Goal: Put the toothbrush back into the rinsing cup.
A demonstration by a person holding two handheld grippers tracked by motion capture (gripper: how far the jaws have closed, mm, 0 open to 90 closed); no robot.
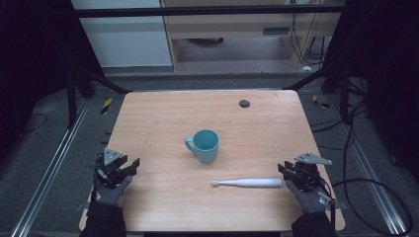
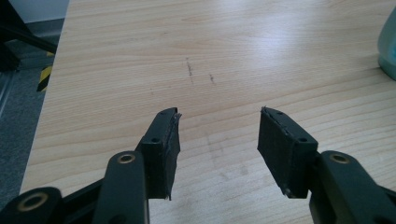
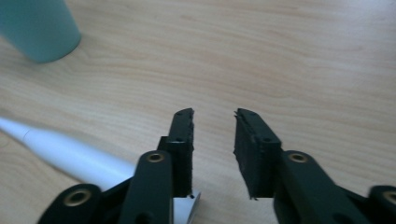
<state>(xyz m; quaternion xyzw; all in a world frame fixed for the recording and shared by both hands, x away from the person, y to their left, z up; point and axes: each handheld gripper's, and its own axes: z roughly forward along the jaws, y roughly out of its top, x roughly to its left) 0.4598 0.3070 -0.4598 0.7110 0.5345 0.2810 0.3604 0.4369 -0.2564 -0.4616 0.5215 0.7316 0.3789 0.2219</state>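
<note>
- While both grippers rest at the near corners of the wooden table [image 1: 163,113], the work sits between them: a white electric toothbrush [image 1: 247,183] and a teal mug [image 1: 204,145].
- The left gripper [image 1: 133,165] lies at about eight o'clock from the table's middle, held in a gloved hand; its jaws stand wide apart with bare wood between them, gripping nothing.
- In the left gripper view the left gripper [image 2: 218,135] points across the table, and the edge of the mug [image 2: 387,42] shows at about two o'clock, well apart from the jaws.
- The right gripper [image 1: 282,170] lies at about four o'clock from the table's middle, also in a gloved hand; its jaws are parted by a narrower gap and hold nothing.
- The toothbrush lies flat, its length running from nine to three o'clock, brush head toward the left gripper and thick handle end just beside the right gripper's jaws.
- In the right gripper view the toothbrush [image 3: 70,154] passes under the jaw at the left of that view, outside the gap of the right gripper [image 3: 214,114]; whether it touches the jaw I cannot tell.
- The mug stands upright near the table's middle, its handle at nine o'clock, at about eleven o'clock from the toothbrush and apart from it; in the right gripper view the mug [image 3: 39,28] shows at ten o'clock.
- A small dark round fitting [image 1: 244,103] sits in the tabletop toward twelve o'clock, near the far edge.
</note>
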